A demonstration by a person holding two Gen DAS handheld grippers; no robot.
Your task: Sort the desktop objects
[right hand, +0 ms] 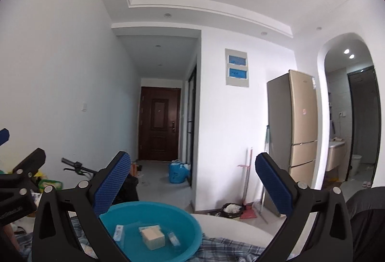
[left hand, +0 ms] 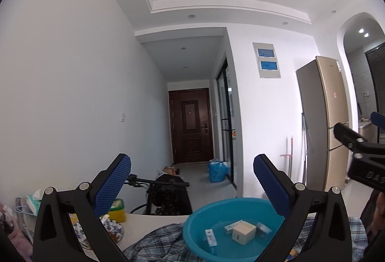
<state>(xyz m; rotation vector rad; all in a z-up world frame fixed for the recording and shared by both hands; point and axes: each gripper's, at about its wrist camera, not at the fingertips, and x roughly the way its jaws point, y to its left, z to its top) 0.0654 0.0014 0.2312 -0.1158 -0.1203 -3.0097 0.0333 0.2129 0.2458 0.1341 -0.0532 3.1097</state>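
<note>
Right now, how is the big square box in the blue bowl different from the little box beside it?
The square box is a chunky cream cube; the little box is thin, flat, white with blue print. The cube sits mid-bowl, the little one nearer the left wall. Both lie inside the blue bowl, untouched by either tool.

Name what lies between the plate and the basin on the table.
Left wrist view: bare white table and crumpled plaid cloth lie between plate and basin.

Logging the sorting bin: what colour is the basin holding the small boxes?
Blue basin, clearest in the right wrist view.
</note>
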